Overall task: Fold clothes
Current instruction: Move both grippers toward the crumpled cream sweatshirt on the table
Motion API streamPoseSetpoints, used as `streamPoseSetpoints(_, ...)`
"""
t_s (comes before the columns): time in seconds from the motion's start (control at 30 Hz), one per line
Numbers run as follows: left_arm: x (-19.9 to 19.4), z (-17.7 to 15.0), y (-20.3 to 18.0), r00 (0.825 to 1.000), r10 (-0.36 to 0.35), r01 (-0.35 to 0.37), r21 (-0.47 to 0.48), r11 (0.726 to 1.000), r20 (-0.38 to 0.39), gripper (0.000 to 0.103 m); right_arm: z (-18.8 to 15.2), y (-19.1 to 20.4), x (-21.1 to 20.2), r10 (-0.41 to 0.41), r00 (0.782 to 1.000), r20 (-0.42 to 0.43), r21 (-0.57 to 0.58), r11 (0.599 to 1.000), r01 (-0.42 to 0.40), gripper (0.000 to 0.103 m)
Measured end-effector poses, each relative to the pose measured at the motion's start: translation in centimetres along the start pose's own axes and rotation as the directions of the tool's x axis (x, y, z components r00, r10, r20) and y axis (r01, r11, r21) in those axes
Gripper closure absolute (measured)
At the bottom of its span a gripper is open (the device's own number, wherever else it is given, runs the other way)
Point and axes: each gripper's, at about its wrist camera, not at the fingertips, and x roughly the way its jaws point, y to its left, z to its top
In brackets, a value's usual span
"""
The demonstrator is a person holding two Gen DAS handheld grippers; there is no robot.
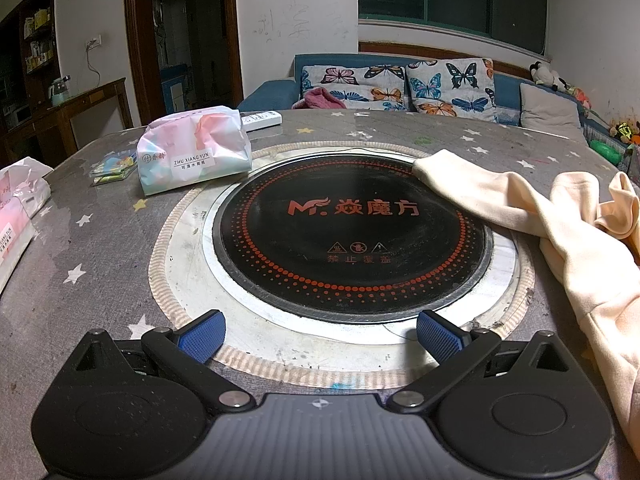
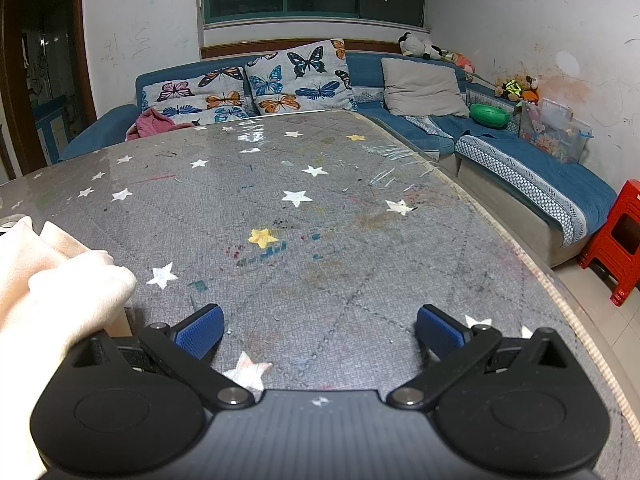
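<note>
A crumpled cream garment [image 1: 568, 240] lies on the grey star-patterned table [image 1: 100, 256], right of the round black hotplate [image 1: 348, 236]; one sleeve reaches onto the hotplate's rim. My left gripper [image 1: 320, 336] is open and empty, low over the hotplate's near edge, left of the garment. In the right wrist view the same garment [image 2: 52, 288] is bunched at the left edge, touching the gripper's left side. My right gripper [image 2: 320, 332] is open and empty over bare table.
Two tissue packs [image 1: 192, 152] [image 1: 16, 216], a small packet [image 1: 112, 166] and a power strip [image 1: 262, 118] sit on the table's left and back. The table's right edge [image 2: 520, 240] drops to a blue sofa [image 2: 500, 152] and a red stool [image 2: 616, 240].
</note>
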Motion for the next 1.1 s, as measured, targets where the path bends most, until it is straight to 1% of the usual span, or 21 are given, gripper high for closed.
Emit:
streamPoseSetpoints(0.13, -0.3, -0.1, 0.0, 1.000, 0.004, -0.004, 0.000, 1.000, 0.013, 0.000, 0.0, 0.0, 0.1, -0.007, 1.000, 0.000, -0.008, 1.000, 0.007, 0.000)
streamPoseSetpoints(0.23, -0.5, -0.1, 0.0, 1.000, 0.010, -0.010, -0.004, 1.000, 0.000, 0.000, 0.0, -0.1, 0.0, 0.005, 1.000, -0.004, -0.012, 1.000, -0.005, 0.000)
streamPoseSetpoints(0.27, -0.3, 0.2, 0.0, 1.000, 0.012, -0.012, -0.003, 1.000, -0.017, 0.000, -0.1, -0.1, -0.1, 0.009, 1.000, -0.004, -0.014, 1.000, -0.009, 0.000)
streamPoseSetpoints(0.33, -0.3, 0.3, -0.2, 0.999, 0.019, -0.020, -0.007, 1.000, -0.035, 0.000, -0.4, -0.4, -0.7, 0.005, 1.000, -0.006, -0.015, 1.000, -0.005, 0.000)
streamPoseSetpoints(0.4, -0.8, 0.3, -0.4, 0.999, 0.020, -0.020, -0.007, 1.000, -0.031, 0.000, -0.6, -0.5, -1.4, 0.003, 1.000, -0.006, -0.016, 1.000, -0.003, 0.000)
streamPoseSetpoints(0.53, -1.9, 0.4, -0.8, 1.000, 0.016, -0.016, 0.001, 1.000, -0.021, 0.000, -1.4, -0.9, -3.3, -0.008, 0.999, 0.035, -0.045, 0.999, 0.010, 0.000)
streamPoseSetpoints(0.67, -3.3, 0.4, -1.4, 1.000, -0.003, 0.003, 0.004, 1.000, -0.006, 0.000, -2.1, -0.9, -6.3, 0.021, 0.996, 0.081, -0.073, 0.997, -0.015, 0.000)
streamPoseSetpoints(0.77, -4.3, 0.2, -2.0, 1.000, -0.022, 0.022, 0.011, 1.000, -0.005, 0.000, -2.7, -0.7, -8.7, 0.066, 0.989, 0.130, -0.088, 0.995, -0.055, 0.000)
streamPoseSetpoints(0.87, -5.0, -0.1, -2.7, 0.999, -0.042, 0.042, 0.022, 0.999, -0.011, 0.000, -3.4, -0.5, -11.0, 0.109, 0.981, 0.162, -0.075, 0.992, -0.098, 0.000)
streamPoseSetpoints(0.93, -5.5, -0.3, -3.1, 0.998, -0.056, 0.056, 0.025, 0.998, -0.012, 0.000, -3.9, -0.2, -12.1, 0.138, 0.976, 0.167, -0.071, 0.989, -0.128, 0.000)
streamPoseSetpoints(1.1, -6.7, -0.7, -4.2, 0.996, -0.087, 0.088, 0.035, 0.996, -0.018, 0.000, -5.3, 1.2, -14.3, 0.189, 0.971, 0.146, -0.123, 0.977, -0.172, 0.000)
